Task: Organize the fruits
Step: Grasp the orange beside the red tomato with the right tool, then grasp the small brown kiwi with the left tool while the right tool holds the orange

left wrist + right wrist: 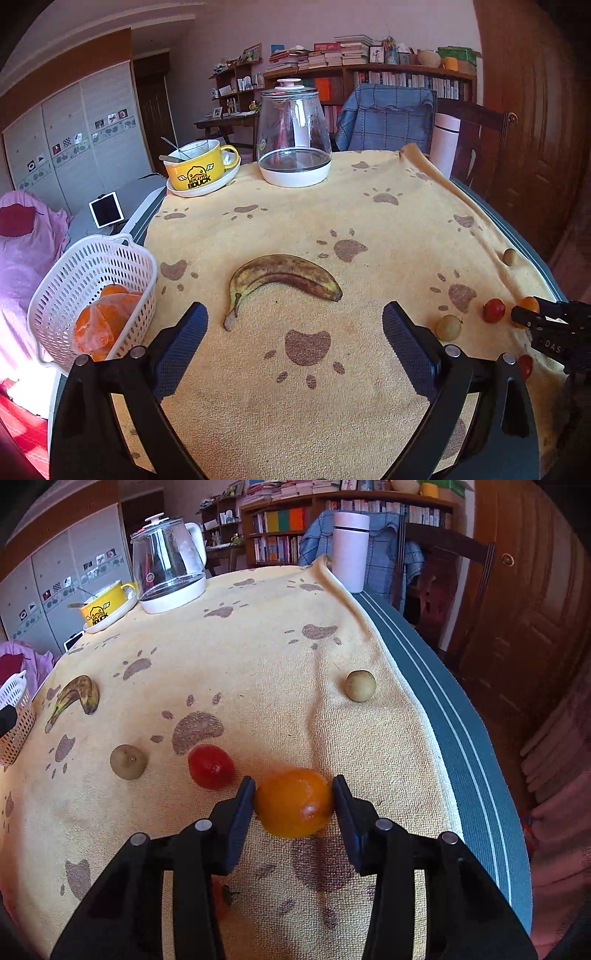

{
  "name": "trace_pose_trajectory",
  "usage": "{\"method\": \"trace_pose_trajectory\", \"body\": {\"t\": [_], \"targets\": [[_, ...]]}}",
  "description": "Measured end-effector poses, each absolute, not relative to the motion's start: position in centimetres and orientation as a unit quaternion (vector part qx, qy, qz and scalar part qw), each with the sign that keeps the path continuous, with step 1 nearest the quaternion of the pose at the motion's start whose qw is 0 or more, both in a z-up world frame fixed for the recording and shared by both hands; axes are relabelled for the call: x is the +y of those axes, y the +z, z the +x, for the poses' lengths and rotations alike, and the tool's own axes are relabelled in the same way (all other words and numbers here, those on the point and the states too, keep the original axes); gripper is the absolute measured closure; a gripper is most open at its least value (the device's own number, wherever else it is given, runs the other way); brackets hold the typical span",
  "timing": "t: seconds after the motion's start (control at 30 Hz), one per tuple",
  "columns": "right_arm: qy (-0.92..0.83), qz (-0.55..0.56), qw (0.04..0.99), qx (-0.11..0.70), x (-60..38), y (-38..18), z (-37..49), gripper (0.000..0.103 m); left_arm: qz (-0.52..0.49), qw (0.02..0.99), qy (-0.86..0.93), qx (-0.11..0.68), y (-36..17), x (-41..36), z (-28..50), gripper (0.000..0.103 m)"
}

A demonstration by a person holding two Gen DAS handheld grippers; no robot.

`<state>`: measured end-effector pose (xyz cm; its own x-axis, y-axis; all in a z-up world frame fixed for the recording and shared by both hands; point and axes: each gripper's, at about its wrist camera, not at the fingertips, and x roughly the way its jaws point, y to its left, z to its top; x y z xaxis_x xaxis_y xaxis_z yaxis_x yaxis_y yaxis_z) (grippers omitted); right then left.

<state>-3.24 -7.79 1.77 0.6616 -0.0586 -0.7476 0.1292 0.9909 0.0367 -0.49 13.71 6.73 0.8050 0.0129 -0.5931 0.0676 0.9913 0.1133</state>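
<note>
A yellow towel (pixel 295 221) printed with brown paw marks covers the table, whose blue-grey striped edge (pixel 443 686) shows past the cloth; behind it stand bookshelves (pixel 406 77), a chair draped in blue cloth (pixel 386 118), a wooden door (pixel 524 590) and white cupboard doors (pixel 70 129). Taking the single banana (pixel 280 277) at the towel's middle as the landmark: far behind it stand one glass kettle (pixel 293 133), one yellow duck mug (pixel 199 164) on a saucer and one pink flask (pixel 445 142). Left of the banana, at the table's edge, one white basket (pixel 92 295) holds oranges in a plastic bag. Right of the banana lie two brownish-green round fruits (pixel 128 761) (pixel 360 685), two red tomatoes (pixel 210 767) (pixel 525 365) and one orange (pixel 293 803). The left gripper (pixel 295 321) hangs just in front of the banana, jaws spread wide with nothing between them. The right gripper (pixel 293 797), well right of the banana, has both pads against the orange's sides, the fruit resting on the towel.
</note>
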Motion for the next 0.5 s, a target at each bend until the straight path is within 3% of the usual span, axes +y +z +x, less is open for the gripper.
{"method": "trace_pose_trajectory", "body": {"t": [0.4, 0.5], "targets": [[-0.024, 0.096, 0.915, 0.391, -9.1, 1.6, -3.8, 0.06, 0.074, 0.921, -0.1, 0.37, 3.0, 6.5, 2.2, 0.006], [-0.022, 0.101, 0.915, 0.391, -9.2, 1.5, -3.7, 0.059, 0.078, 0.913, -0.115, 0.383, 2.0, 5.1, 2.8, 0.015]]}}
